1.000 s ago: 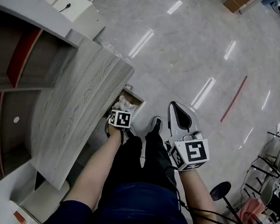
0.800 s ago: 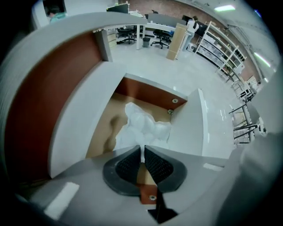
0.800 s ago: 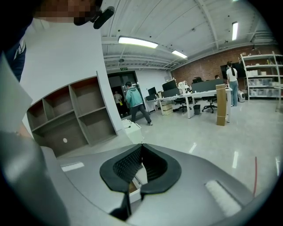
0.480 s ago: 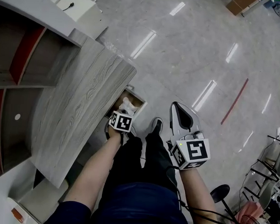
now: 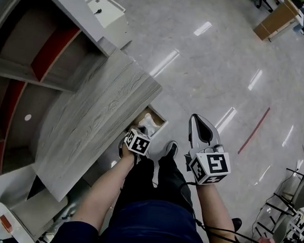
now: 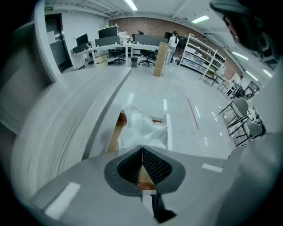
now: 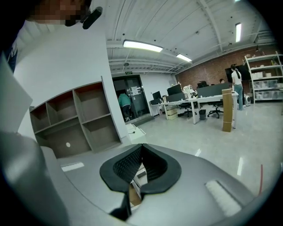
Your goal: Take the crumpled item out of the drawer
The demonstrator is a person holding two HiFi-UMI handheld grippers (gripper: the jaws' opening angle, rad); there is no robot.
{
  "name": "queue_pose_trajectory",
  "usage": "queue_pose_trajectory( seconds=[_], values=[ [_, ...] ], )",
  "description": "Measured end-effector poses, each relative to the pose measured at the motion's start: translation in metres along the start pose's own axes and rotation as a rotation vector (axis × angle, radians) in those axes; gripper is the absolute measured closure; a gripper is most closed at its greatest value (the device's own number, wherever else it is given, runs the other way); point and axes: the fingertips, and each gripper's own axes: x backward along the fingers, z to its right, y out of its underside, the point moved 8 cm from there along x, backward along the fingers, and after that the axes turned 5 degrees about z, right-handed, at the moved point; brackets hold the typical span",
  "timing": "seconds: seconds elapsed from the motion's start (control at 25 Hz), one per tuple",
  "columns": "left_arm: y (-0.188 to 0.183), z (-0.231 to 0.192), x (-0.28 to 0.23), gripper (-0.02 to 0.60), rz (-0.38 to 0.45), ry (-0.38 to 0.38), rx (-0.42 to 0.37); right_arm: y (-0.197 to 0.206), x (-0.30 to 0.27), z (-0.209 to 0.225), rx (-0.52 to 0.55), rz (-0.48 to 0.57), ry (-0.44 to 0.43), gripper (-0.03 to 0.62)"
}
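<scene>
Crumpled item (image 6: 140, 128), still lying in the open drawer (image 6: 114, 134), is apparently being pinched at its near edge by the clenched left gripper (image 6: 142, 149); the right gripper (image 7: 141, 146) is being kept closed, empty, and the lifting-out is being awaited.

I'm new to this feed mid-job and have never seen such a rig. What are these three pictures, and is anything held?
There is no robot. A person holds a two-fingered gripper in each hand. The head view looks down from a camera on their head at the floor. The other two cameras ride on the grippers and look along the fingers. Beside the person stands a grey wooden desk with an open drawer holding a crumpled white item. The left gripper is shut, with its tips right at that item. Whether it has pinched a fold I cannot tell. The right gripper is shut and empty, over the floor.
</scene>
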Motion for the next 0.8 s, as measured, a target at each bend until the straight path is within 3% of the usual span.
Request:
queue_pose_trajectory(
  seconds=[0.28, 0.56, 0.8],
  values=[
    [-0.016, -0.002, 0.052, 0.577, 0.112, 0.021, 0.019, -0.033, -0.014, -0.024, 0.05, 0.046, -0.065, 0.588],
    [-0.033, -0.04, 0.106, 0.577, 0.241, -0.036, 0.079, -0.06, -0.034, -0.051, 0.089, 0.087, -0.133, 0.588],
    [-0.032, -0.091, 0.113, 0.577, 0.234, -0.043, 0.144, -0.076, -0.05, -0.08, 0.134, 0.099, -0.19, 0.588]
  ],
)
